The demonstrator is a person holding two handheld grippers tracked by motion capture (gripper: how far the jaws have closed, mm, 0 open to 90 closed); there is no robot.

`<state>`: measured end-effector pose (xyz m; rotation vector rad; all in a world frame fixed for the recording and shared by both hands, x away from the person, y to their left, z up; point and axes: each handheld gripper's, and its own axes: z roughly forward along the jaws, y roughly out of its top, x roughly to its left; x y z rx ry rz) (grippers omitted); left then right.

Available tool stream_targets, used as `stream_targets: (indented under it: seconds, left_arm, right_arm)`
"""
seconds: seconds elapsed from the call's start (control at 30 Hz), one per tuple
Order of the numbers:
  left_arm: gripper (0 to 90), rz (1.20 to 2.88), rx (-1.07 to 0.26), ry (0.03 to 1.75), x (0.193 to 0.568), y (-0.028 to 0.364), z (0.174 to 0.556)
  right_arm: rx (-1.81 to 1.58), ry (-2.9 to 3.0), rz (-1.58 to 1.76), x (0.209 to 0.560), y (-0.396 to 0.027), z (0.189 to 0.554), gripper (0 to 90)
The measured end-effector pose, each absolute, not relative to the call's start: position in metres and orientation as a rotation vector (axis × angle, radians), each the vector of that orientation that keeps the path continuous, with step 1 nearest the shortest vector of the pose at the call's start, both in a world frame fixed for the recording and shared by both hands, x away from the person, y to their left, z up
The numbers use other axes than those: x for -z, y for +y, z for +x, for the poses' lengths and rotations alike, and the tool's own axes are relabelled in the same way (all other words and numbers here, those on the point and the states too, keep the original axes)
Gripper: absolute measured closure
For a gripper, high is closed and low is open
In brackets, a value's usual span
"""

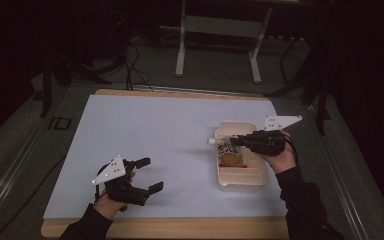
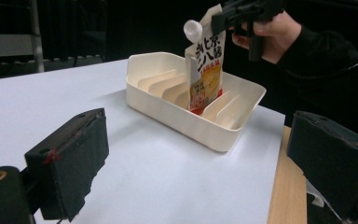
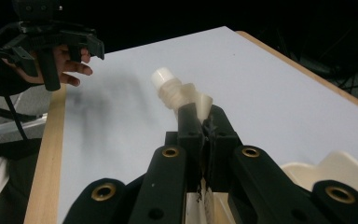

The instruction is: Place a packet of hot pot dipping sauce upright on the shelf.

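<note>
The spouted food pouch (image 2: 205, 70) stood upright in a slot of the cream divided tray (image 2: 168, 112) near the table's right edge, its top corner beside the white cap (image 3: 163, 77) pinched flat between the jaws of the right gripper (image 1: 240, 141). It looked light, soft and floppy, so that stiffer sealed top seemed the sensible hold. The left gripper (image 1: 147, 175) rested spread and empty near the front-left corner of the table (image 1: 155, 130), well apart from it.

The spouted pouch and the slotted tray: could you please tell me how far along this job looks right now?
Done: the right gripper has the spouted pouch pinched at its top, upright, with its bottom down among the dividers of the white tray. In hand: the jaws are clamped beside the spout. Left: release it, probably; I cannot tell whether it is fully seated. The left gripper is open and idle, near the table's front edge.
</note>
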<state>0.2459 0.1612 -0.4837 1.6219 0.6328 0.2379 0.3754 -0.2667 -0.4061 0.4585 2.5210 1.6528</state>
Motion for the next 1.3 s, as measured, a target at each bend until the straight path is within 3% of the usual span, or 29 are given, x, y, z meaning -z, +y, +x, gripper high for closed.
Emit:
stream_targets:
  seconds: [0.27,0.53,0.77,1.1,1.23,1.27,1.3]
  left_arm:
    - [5.9,1.640,-0.238,0.625,0.487,0.157,0.247]
    - [5.9,1.650,-0.223,0.622,0.489,0.153,0.249]
    - [5.9,1.655,-0.226,0.610,0.489,0.150,0.247]
    - [5.9,1.665,-0.227,0.608,0.490,0.149,0.246]
    - [5.9,1.669,-0.226,0.607,0.491,0.148,0.245]
    - [5.9,1.672,-0.226,0.607,0.491,0.148,0.245]
    - [5.9,1.673,-0.225,0.607,0.491,0.148,0.244]
  right_arm:
    - [-1.660,2.522,0.549,0.429,-0.280,0.368,85.1]
    - [-1.664,2.480,0.594,0.428,-0.290,0.364,77.9]
    - [-1.710,2.380,0.594,0.405,-0.290,0.359,76.0]
    - [-1.634,2.400,0.537,0.380,-0.260,0.339,72.9]
    - [-1.611,2.396,0.570,0.377,-0.243,0.329,51.5]
    - [-1.611,2.396,0.570,0.377,-0.243,0.329,51.5]
    - [-1.609,2.378,0.584,0.378,-0.240,0.327,44.8]
